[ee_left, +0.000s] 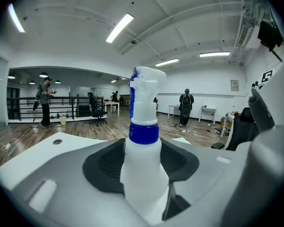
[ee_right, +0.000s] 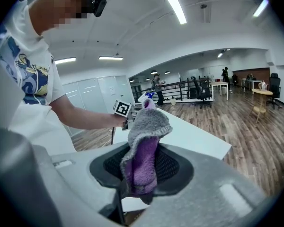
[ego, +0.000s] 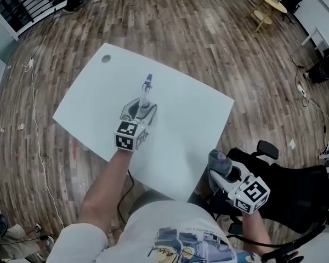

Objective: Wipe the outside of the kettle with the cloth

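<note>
Presently, left claw point(ee_left: 144, 176) clamped on one spray bottle point(ee_left: 143, 122), right claw point(ee_right: 141, 171) pinching one cloth point(ee_right: 146, 129), one white table point(ego: 96, 106).

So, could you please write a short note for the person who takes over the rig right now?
Left gripper: fingers closed on the white plastic spray bottle with a blue collar, upright over the white rectangular table.
Right gripper: fingers closed on the grey and purple fluffy cloth, beyond the table's right edge.
The kettle is in no view.
Done: cloth in hand.
To do: find the kettle, wipe its outside.
</note>
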A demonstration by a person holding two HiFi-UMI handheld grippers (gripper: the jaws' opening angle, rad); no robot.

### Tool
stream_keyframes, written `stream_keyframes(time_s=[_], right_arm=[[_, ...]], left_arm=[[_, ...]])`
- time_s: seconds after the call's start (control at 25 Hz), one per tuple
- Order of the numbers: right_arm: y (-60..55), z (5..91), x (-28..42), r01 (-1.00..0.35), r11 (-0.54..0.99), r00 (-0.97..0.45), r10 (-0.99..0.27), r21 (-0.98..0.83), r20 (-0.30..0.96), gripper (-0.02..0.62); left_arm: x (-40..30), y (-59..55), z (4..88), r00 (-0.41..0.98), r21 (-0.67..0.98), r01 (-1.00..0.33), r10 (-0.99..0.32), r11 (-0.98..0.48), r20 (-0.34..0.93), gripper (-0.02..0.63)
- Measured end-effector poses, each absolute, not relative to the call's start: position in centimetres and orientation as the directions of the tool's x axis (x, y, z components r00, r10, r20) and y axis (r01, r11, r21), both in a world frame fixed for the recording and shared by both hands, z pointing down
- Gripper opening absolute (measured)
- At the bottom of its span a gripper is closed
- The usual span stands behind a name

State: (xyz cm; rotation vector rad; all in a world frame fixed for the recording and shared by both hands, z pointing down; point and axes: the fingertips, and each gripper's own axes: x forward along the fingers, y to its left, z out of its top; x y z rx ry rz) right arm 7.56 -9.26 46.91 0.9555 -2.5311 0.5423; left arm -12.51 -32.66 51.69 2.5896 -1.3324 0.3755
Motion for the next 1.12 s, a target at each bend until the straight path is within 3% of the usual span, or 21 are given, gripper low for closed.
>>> stream_keyframes(time_s=[0.44,0.84,1.12], right_arm=[[-14.4,43.1,4.6,-0.58,0.799,-0.785,-0.497,-0.157,0.371,0.121],[-19.7,34.5,-2.7,-0.374,0.926,-0.904,-0.375,0.044,0.208,0.12],[-20.2,33.0,-5.3,-0.27,0.96,-0.942,-0.28,0.081,0.187,0.12]], left_arm=[[-10.8,-29.0,46.0,0.617,0.077,-0.779,-0.737,-0.623,0.277,0.218],[-8.0,-22.9,42.1,0.677,0.134,-0.732,-0.69,-0.668,0.257,0.218],[-6.7,-19.8,40.9,0.686,0.168,-0.726,-0.687,-0.667,0.24,0.217]])
